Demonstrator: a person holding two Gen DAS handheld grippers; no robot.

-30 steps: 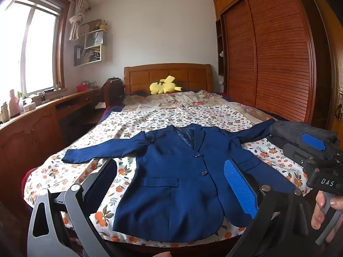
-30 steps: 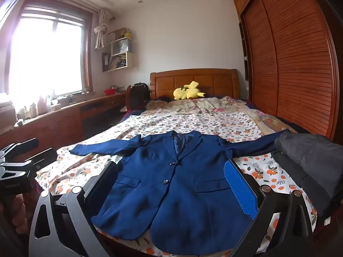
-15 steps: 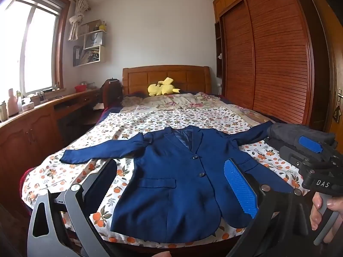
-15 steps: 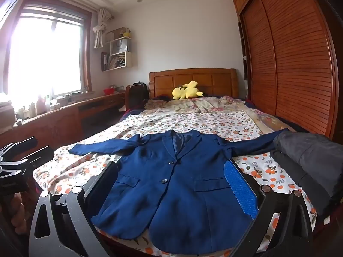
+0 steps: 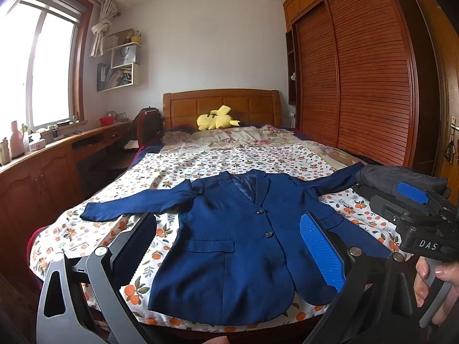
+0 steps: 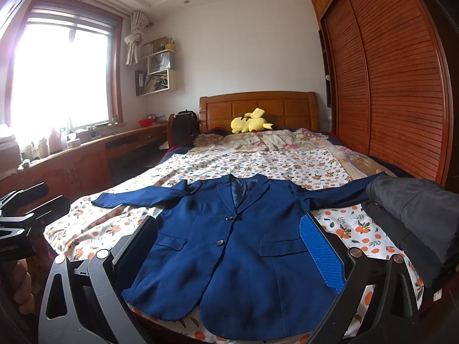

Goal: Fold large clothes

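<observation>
left tongs (image 5: 229,243) open, right tongs (image 6: 229,243) open

1. You have a yellow plush toy (image 5: 215,118) against the wooden headboard (image 5: 221,104);
2. the louvred wardrobe (image 6: 396,86) stands on your right;
3. a red bowl (image 5: 107,120) sits on the window-side counter (image 5: 57,146).

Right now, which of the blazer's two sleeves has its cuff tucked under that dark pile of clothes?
The blue blazer's wardrobe-side sleeve; its end disappears behind the dark folded clothes. The window-side sleeve lies fully exposed.
</observation>
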